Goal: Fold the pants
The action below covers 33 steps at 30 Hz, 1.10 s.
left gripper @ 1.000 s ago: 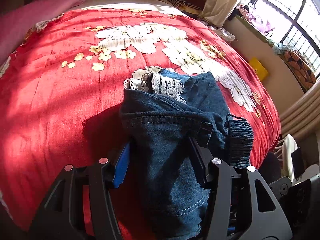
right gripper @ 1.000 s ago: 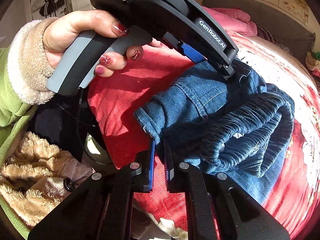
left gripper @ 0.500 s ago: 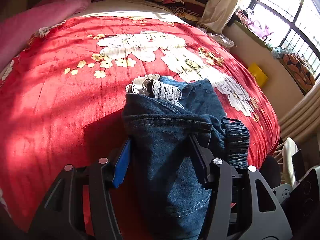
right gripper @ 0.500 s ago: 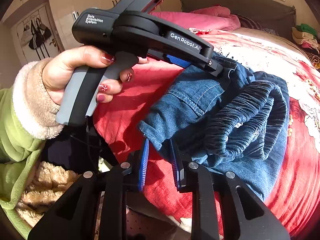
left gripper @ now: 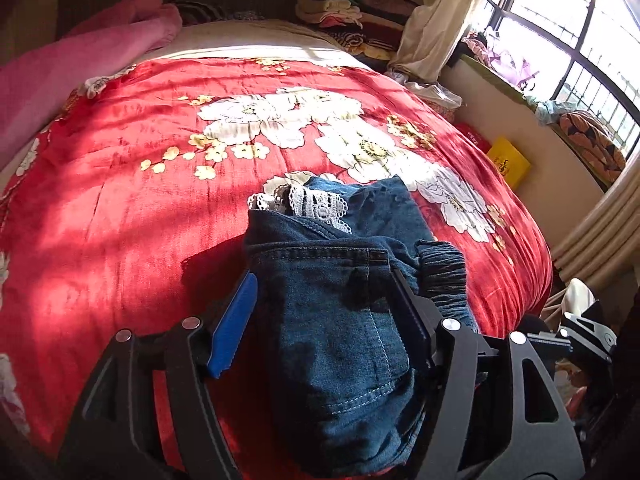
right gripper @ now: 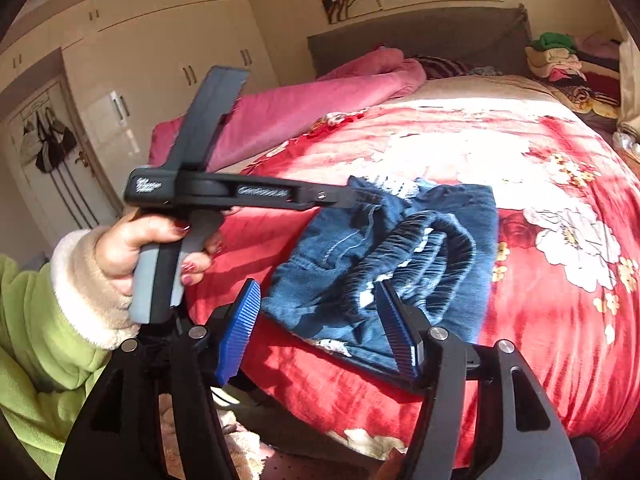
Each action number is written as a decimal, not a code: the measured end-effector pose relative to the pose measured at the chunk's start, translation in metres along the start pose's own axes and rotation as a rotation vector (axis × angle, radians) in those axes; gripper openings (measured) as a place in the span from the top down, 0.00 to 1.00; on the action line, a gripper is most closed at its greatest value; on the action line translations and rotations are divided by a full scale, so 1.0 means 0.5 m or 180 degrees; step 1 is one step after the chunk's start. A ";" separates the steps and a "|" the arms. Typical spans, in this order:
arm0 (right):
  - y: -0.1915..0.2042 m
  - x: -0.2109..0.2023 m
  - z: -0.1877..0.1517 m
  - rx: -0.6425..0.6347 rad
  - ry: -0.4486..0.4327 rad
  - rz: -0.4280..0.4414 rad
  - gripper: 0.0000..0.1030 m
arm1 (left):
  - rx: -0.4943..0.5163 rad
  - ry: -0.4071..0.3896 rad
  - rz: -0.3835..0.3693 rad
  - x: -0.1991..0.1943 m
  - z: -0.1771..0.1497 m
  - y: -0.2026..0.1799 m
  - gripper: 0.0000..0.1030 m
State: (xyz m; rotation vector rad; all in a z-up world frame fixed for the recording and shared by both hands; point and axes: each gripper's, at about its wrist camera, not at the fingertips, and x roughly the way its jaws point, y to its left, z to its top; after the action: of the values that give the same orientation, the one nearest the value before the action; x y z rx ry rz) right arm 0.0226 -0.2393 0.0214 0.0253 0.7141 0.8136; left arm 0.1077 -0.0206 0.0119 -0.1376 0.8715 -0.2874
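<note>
Dark blue denim pants (left gripper: 340, 300) with a white lace hem (left gripper: 316, 206) lie folded in a bundle on the red floral bedspread (left gripper: 160, 200), near its front edge. My left gripper (left gripper: 324, 312) is open, its jaws wide on either side of the bundle. In the right wrist view the pants (right gripper: 384, 256) show their elastic waistband (right gripper: 420, 240). My right gripper (right gripper: 320, 324) is open and empty, held back above the pants' near edge. The left gripper (right gripper: 332, 196), held in a hand, reaches over the pants from the left.
A pink quilt (right gripper: 304, 104) lies along the bed's left side. Stacked clothes (left gripper: 340, 12) sit behind the headboard end. A window, curtain (left gripper: 432, 28) and yellow box (left gripper: 508, 160) are on the right. Wardrobe doors (right gripper: 160, 60) stand at the far left.
My right gripper let go of the pants' edge, opened wide and pulled back and up. My left gripper stays open around the bundle, which now rests on the bed.
</note>
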 end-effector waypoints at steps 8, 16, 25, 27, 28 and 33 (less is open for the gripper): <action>-0.126 0.031 -0.004 0.0749 0.0201 -0.0503 0.30 | -0.0063 0.0026 0.0047 -0.010 -0.042 0.009 0.32; -0.189 0.086 -0.014 0.1086 0.0398 -0.0403 0.30 | -0.0185 0.0190 -0.0006 0.026 -0.077 0.019 0.25; -0.224 0.143 -0.021 0.1370 0.0484 -0.0165 0.30 | -0.0253 0.0285 -0.0047 0.069 -0.091 0.017 0.25; -0.218 0.145 -0.021 0.1339 0.0465 -0.0154 0.31 | -0.0272 0.0312 -0.0087 0.075 -0.092 0.015 0.25; -0.214 0.145 -0.021 0.1340 0.0460 -0.0117 0.33 | -0.0274 0.0316 -0.0096 0.078 -0.092 0.013 0.25; -0.192 0.154 -0.023 0.1251 0.0478 -0.0067 0.54 | -0.0228 0.0351 -0.0127 0.084 -0.088 -0.001 0.36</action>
State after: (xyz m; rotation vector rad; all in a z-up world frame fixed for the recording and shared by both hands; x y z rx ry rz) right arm 0.1148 -0.2573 -0.0588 0.3126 1.0067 0.6494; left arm 0.0992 -0.0340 -0.0471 -0.2075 0.9898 -0.3034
